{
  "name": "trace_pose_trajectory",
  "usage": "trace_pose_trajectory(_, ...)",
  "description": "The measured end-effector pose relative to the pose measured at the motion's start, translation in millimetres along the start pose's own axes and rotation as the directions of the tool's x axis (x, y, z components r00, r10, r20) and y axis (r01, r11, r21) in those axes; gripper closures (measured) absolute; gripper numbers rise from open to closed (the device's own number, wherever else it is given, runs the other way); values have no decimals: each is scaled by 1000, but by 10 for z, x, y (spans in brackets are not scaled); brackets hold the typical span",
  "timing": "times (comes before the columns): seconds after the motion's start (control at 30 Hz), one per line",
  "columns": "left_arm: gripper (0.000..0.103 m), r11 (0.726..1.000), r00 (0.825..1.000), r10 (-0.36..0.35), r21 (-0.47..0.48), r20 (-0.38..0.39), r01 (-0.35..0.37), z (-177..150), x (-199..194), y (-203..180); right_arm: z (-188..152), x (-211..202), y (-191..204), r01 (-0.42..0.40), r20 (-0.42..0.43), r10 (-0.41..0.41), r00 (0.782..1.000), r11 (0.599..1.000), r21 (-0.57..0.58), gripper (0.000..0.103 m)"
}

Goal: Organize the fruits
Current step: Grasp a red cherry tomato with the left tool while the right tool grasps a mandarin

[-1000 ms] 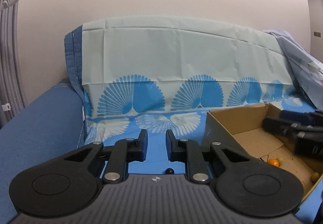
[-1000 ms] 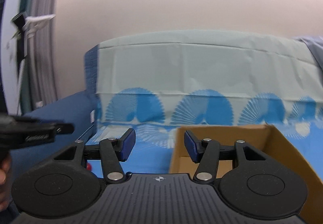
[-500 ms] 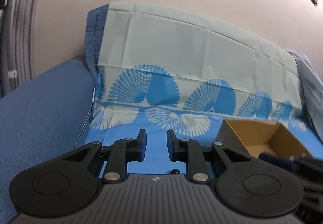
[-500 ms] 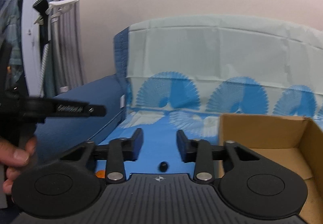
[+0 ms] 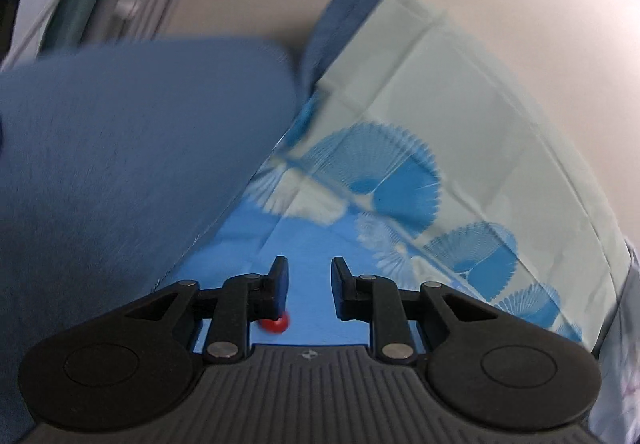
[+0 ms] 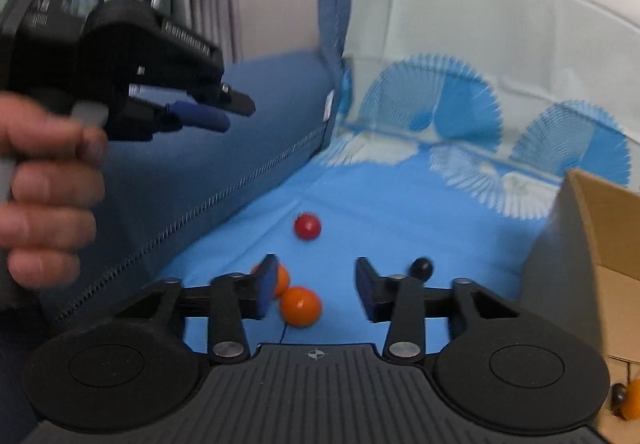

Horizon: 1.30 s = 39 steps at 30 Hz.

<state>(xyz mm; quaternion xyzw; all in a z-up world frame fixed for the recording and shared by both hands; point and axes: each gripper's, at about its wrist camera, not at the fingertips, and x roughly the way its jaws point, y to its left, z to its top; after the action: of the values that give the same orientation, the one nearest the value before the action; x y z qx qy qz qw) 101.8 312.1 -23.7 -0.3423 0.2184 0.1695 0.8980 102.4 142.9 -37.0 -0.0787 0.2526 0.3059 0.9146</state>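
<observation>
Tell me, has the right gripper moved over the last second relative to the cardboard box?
Yes. The right gripper has swung left: the cardboard box, earlier straight ahead between its fingers, now sits at the view's right edge, and loose fruit lies ahead instead.

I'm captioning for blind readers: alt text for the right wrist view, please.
The open right gripper hovers over a blue cloth near two orange fruits, a red one and a black one. Cardboard box right, hand-held left gripper upper left.

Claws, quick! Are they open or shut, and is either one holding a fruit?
Left claw: open, holding nothing; a red fruit sits below it.
Right claw: open, holding nothing; orange fruits lie between its fingers.
</observation>
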Motion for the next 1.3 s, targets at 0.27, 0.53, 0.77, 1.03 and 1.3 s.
trace_pose_trajectory(0.27,59,1000,986,20,0,-167,-21,-43,494,72,-49,542,26,-7,-98,8,995,1000,15,38)
trace_pose_trajectory(0.53,53,986,961,93,155,-259,-54,-151,949,2,-106,875,-120,-37,-193,57,980,994,107,39)
trace_pose_trajectory(0.77,49,981,943,136,174,-305,-85,-186,1136,85,-165,953,-53,-79,-227,95,969,994,82,65)
trace_pose_trajectory(1.03,49,958,941,160,275,-298,-76,-245,1248,-63,-99,685,-44,-19,-221,23,975,1000,20,66)
trace_pose_trajectory(1.3,69,875,922,283,465,-265,-135,-427,1433,-333,-195,279,-226,17,-280,4,960,997,71,66)
